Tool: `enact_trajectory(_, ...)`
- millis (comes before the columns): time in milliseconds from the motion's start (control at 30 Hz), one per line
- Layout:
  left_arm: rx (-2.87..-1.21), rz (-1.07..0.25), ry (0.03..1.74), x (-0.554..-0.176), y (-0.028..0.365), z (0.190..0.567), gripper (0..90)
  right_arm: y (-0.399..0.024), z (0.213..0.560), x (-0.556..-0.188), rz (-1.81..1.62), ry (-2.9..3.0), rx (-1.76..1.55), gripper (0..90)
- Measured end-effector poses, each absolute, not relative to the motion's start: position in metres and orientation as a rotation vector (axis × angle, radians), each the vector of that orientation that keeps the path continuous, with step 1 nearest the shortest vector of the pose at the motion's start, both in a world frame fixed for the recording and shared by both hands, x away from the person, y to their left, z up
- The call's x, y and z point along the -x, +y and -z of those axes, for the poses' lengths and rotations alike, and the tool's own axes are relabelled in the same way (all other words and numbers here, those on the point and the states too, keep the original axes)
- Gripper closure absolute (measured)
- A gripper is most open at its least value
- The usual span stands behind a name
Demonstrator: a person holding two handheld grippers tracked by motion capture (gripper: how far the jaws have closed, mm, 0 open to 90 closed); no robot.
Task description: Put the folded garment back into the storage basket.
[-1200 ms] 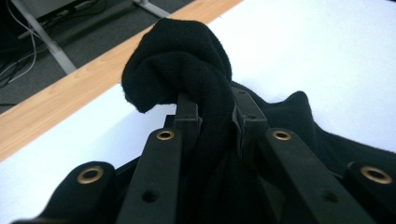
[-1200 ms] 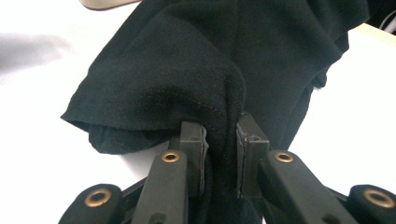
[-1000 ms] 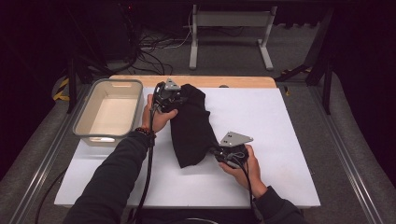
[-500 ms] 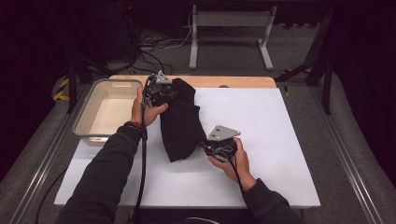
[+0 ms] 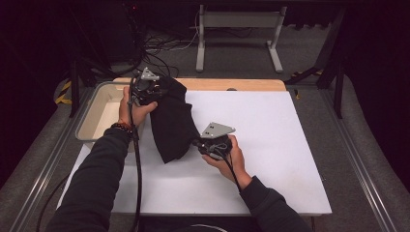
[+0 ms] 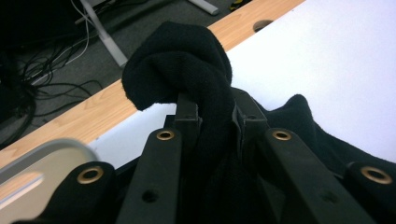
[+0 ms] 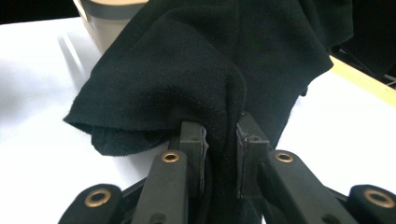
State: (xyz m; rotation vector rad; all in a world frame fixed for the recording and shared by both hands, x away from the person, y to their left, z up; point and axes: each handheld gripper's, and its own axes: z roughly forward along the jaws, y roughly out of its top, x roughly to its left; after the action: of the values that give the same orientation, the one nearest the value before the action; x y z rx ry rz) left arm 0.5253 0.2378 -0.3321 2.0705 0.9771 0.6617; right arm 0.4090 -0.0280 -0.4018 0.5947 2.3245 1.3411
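Observation:
A black cloth (image 5: pixel 171 121) hangs folded between my two grippers above the white table top (image 5: pixel 270 145). My left gripper (image 5: pixel 152 92) is shut on its upper end near the tub, and a bunch of the black cloth (image 6: pixel 187 65) sticks out past the jaws. Lower and nearer the front, my right gripper (image 5: pixel 199 143) is shut on the cloth's other edge; the black cloth (image 7: pixel 196 79) drapes over its jaws with a stitched hem pinched between them. The lower corner of the cloth dangles close to the table.
A beige tub (image 5: pixel 104 116) with a grey rim stands at the table's left edge, just beside my left hand. A wooden strip (image 5: pixel 232 84) runs along the far edge. Cables and a desk frame (image 5: pixel 237 34) lie on the floor beyond.
Both grippers have carried the cloth leftward toward the tub and lifted it; the left gripper now sits over the tub's near corner. Both grips stayed shut.

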Motion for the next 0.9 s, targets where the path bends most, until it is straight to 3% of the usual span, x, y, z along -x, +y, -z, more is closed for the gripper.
enact_trajectory(567,-2.005,-0.721,1.039,-0.518,0.295,0.301,76.1,0.03,0.372,-0.417,-1.38,2.335,-0.469,76.2)
enact_trajectory(900,-1.999,-0.774,1.138,-0.528,0.343,0.293,76.1,0.093,0.358,-0.425,-1.42,2.355,-0.388,76.1)
